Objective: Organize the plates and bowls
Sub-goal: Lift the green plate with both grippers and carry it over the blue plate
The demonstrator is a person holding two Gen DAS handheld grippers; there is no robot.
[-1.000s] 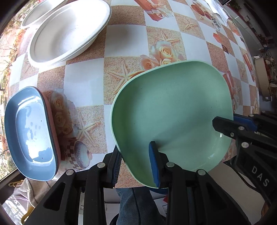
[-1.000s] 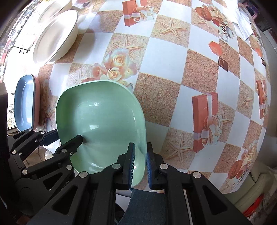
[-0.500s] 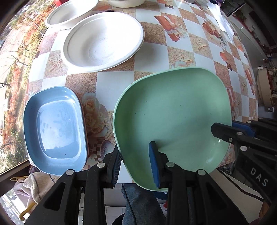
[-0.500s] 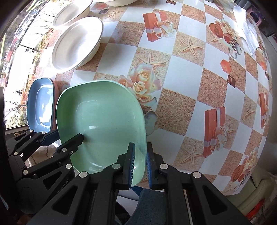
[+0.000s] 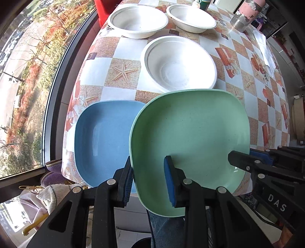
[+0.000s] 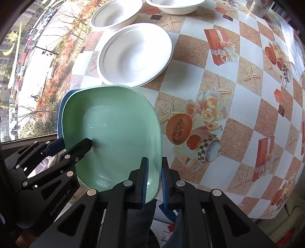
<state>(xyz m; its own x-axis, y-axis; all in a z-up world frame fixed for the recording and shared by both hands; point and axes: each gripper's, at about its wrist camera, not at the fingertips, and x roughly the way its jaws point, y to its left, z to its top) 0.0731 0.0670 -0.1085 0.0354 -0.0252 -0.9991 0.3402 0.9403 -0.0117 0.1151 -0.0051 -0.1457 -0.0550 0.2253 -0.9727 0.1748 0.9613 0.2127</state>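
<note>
the green plate point(image 5: 190, 133) is held above the near edge of the bench point(image 5: 124, 51), gripped at two sides. the left gripper point(image 5: 148, 177) has its jaws clenched on the plate's near rim, one blue pad inside the dish and the other outside under the lip. the right gripper point(image 6: 154, 177) has its jaws clamped on the plate's other edge, the thin wall pinched tight between both pads. taking the green plate as the landmark: a blue plate point(image 5: 103, 139) lies on the bench just beside it on the window side, partly hidden beneath its rim. beyond the green plate sits a white bowl point(image 5: 179, 63), its near rim covered by the plate's far edge. farther past that bowl stand two more white bowls point(image 5: 137, 21) side by side. on the far side of the bench from the plate, well apart, are a metal-and-pink jar point(image 5: 246, 15) and a white folded cloth point(image 5: 265, 49). below the plate a denim-clad leg point(image 5: 165, 229) shows.
</note>
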